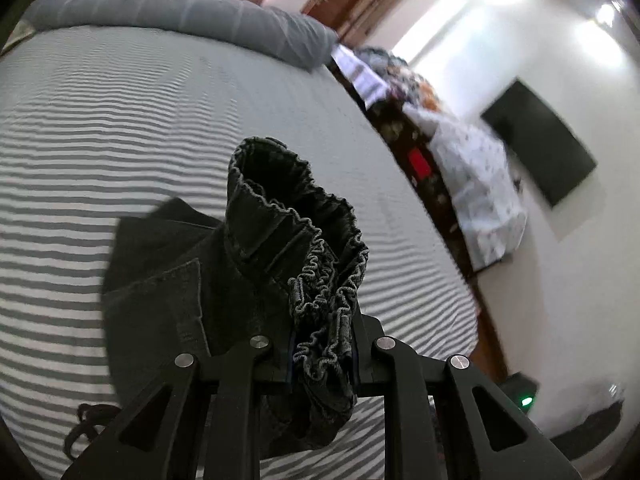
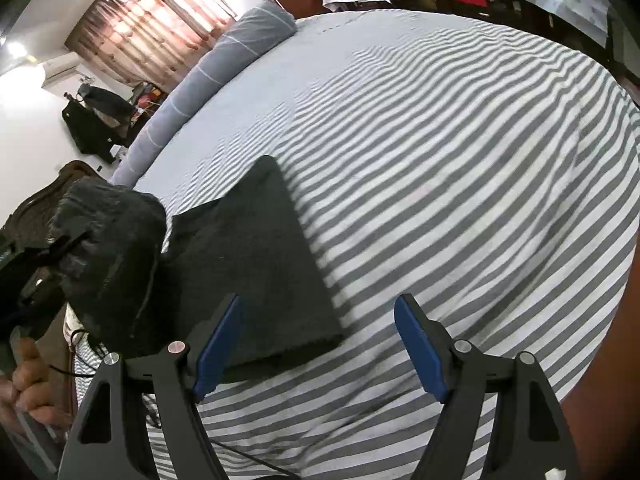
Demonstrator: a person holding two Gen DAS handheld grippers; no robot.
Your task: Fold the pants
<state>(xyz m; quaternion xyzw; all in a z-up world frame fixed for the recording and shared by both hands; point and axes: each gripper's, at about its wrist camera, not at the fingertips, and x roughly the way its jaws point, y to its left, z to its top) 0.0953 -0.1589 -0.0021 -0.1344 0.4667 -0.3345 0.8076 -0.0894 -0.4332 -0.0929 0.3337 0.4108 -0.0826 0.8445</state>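
Striped bed (image 2: 440, 160) is carrying the dark pants (image 2: 260, 264), lying partly folded flat near the bed's near edge, with the grey pillow (image 2: 212, 72) sitting along the far side. Left tool (image 1: 322, 344) is pinching the gathered elastic waistband (image 1: 320, 280), lifting it off the bed. Right tool (image 2: 318, 344) is hovering wide apart, holding nothing, just beside the folded leg.

A grey-and-white striped bedsheet (image 2: 440, 160) is stretching ahead of the right gripper. A grey bolster (image 2: 208, 76) is lying at its far edge, with curtains (image 2: 148, 12) hanging beyond.
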